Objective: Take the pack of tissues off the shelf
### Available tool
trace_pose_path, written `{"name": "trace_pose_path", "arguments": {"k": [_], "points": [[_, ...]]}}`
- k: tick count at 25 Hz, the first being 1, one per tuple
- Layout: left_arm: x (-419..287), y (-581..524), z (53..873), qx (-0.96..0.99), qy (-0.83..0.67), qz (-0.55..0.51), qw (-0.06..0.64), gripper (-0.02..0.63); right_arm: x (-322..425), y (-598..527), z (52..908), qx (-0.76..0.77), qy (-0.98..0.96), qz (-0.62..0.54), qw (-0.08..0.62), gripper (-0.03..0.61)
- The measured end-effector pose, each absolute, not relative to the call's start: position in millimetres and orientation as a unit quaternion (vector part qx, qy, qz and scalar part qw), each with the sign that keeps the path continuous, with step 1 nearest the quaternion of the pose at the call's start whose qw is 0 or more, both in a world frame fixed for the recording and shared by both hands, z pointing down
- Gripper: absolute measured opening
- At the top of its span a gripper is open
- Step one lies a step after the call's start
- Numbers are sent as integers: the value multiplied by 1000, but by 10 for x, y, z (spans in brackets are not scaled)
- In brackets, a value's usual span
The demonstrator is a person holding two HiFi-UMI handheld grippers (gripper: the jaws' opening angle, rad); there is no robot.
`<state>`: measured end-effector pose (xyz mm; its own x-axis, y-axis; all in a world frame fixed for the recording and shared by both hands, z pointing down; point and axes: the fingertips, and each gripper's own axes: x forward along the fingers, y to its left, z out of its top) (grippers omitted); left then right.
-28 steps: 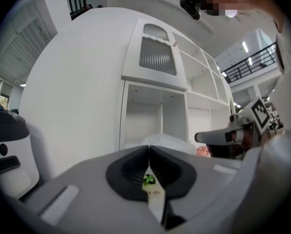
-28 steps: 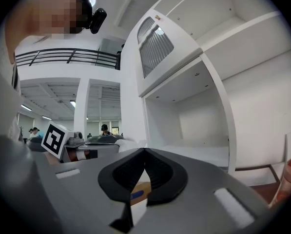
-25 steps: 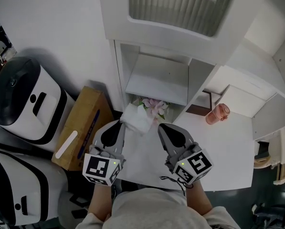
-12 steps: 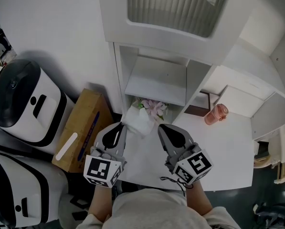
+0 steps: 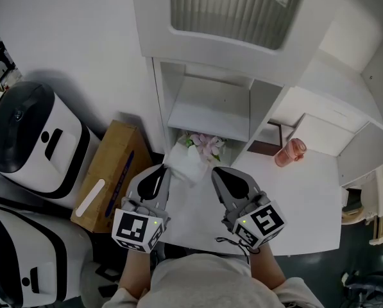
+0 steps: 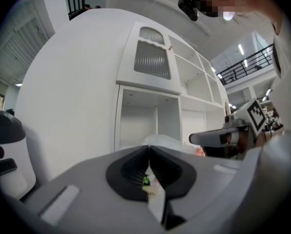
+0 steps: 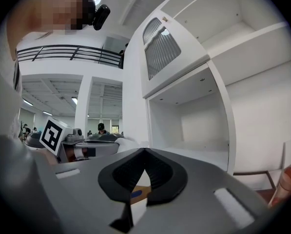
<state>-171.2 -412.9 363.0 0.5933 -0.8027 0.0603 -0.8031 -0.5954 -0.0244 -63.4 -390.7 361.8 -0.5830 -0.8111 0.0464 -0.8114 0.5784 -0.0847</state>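
While the tissue pack point(image 5: 186, 162) lies unmoved, left gripper point(image 5: 163, 167) and right gripper point(image 5: 214, 170) keep jaws closed, empty.

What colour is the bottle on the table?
The bottle is salmon pink, best seen in the head view.

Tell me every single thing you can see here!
Shelf unit: one, white, against the wall ahead.
Pack of tissues: one, white with pink flowers, at the bottom shelf opening.
Cup: one, pink, on the white table, right.
Cardboard box: one, brown, on the floor, left.
Machines: two, white and black, far left.
Left gripper: one, grey, shut, left of the tissues.
Right gripper: one, grey, shut, right of the tissues.
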Motion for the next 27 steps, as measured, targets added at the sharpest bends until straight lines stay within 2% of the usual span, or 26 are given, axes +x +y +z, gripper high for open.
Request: {"name": "trace_pose_path", "arguments": {"k": [27], "points": [[-1799,-4098,3544,895,-445,25,-3,3,-676,-3862,3557,471,-881,45,-1,0]]}}
